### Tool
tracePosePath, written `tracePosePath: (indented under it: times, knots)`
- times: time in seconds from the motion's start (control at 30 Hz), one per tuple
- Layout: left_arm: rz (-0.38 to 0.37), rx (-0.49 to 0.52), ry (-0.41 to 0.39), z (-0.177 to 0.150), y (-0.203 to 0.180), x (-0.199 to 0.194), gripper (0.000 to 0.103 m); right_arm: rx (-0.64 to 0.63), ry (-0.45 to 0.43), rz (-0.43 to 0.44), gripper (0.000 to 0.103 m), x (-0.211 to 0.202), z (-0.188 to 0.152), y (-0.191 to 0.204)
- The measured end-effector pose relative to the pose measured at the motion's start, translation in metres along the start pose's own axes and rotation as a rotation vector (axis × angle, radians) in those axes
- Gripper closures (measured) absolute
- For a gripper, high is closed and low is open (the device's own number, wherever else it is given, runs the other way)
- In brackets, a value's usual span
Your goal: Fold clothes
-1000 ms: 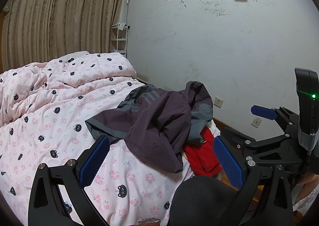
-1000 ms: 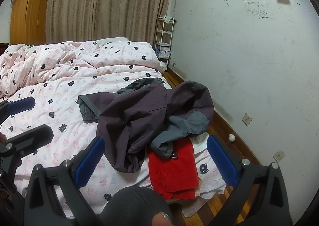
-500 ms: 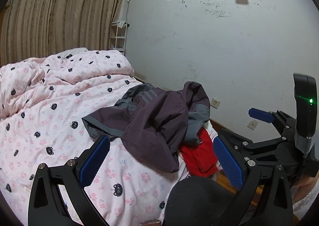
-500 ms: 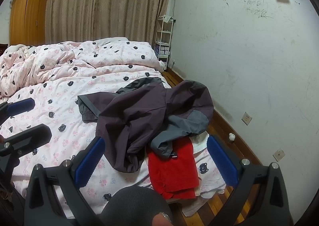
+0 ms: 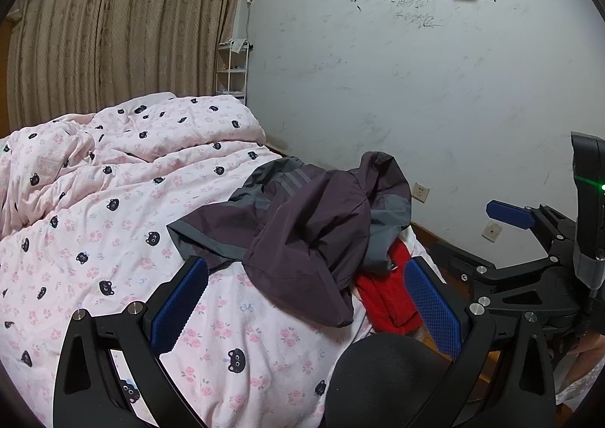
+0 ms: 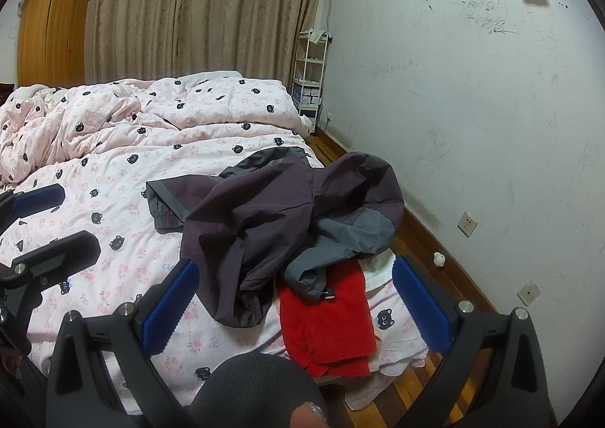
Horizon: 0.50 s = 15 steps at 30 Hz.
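Nothing is getting folded yet — left gripper (image 5: 306,303) and right gripper (image 6: 295,305) are both hanging spread wide, empty, short of the pile. Purple-grey jacket (image 6: 280,208) is lying crumpled mid-frame, partly covering a red garment (image 6: 329,322) at lower right. Both are sitting on the pink cat-print duvet (image 6: 113,171) — soft, rumpled. Curtains (image 6: 196,8) are filling the upper left; the scuffed wall (image 6: 472,106) is taking up the right.

dark purple jacket (image 6: 280,216) with grey panels, red garment (image 6: 325,318), pink duvet (image 6: 113,163) with black cat faces and roses.
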<state>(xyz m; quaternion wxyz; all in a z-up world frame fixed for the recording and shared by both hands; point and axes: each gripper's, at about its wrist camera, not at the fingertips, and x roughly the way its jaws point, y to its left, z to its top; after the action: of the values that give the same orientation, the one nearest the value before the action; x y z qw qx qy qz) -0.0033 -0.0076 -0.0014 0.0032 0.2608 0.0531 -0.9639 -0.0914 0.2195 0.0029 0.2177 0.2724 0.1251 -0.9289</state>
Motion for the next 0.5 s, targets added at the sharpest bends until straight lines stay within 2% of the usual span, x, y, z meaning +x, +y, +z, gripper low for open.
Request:
tracePosePath:
  times: [0.17,0.3,0.5]
  knots:
    - [-0.001,0.005,0.004,0.0002,-0.0005,0.0018,0.001,0.002,0.001,-0.003,0.000,0.0009,0.0003,-0.0019]
    - [-0.035,0.004,0.020,-0.0003,-0.0010,0.0042,0.001,0.005,0.004,0.002,0.000,0.0022,0.0003,-0.0025]
    - [-0.033,0.014,0.022,-0.0009,-0.0047,0.0064,0.001,0.006,0.009,0.013,0.000,0.0046,-0.0003,-0.0029]
